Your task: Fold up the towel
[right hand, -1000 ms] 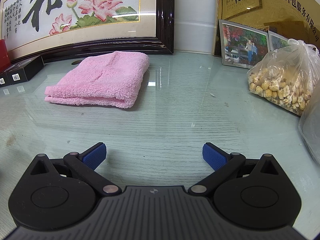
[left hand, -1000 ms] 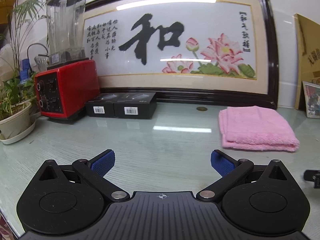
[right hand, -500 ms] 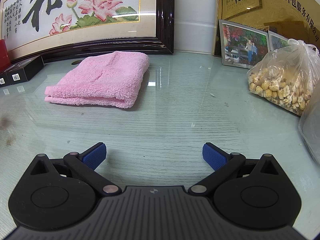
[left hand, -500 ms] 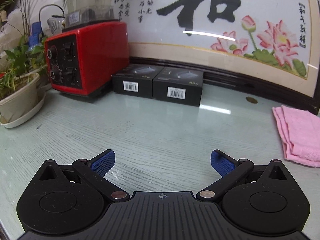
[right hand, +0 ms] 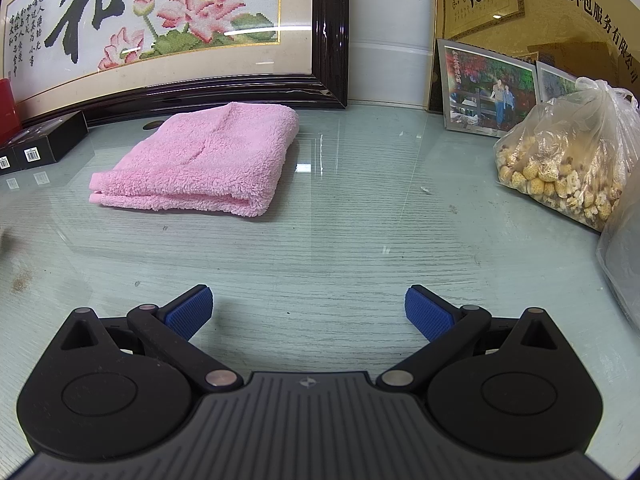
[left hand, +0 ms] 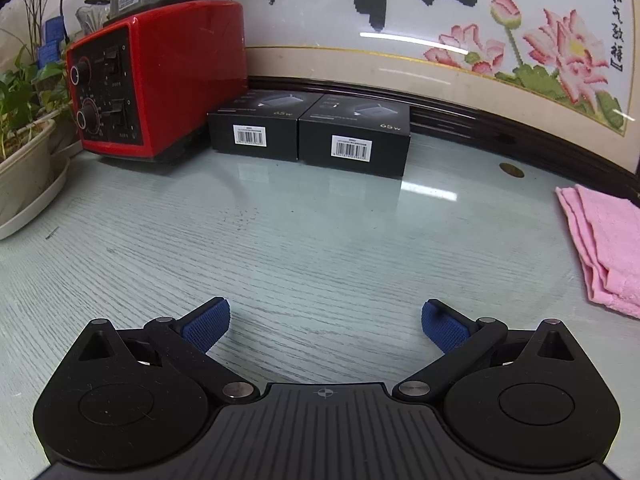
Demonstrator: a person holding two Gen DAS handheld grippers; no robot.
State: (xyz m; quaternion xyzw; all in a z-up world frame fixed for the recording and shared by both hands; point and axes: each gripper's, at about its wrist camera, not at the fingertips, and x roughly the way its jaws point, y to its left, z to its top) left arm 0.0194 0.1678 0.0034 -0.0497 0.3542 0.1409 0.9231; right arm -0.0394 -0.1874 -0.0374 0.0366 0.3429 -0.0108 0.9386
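Framed cross-stitch picture: large black character 和; columns of small characters at its left end, too small to read reliably; short column at its right end, 和气致祥. Two black boxes just in front of picture: each with "65W" on top, white barcode label on front face. Gold plaque right of picture: 无锡佳达联工业外包服务有限公司.
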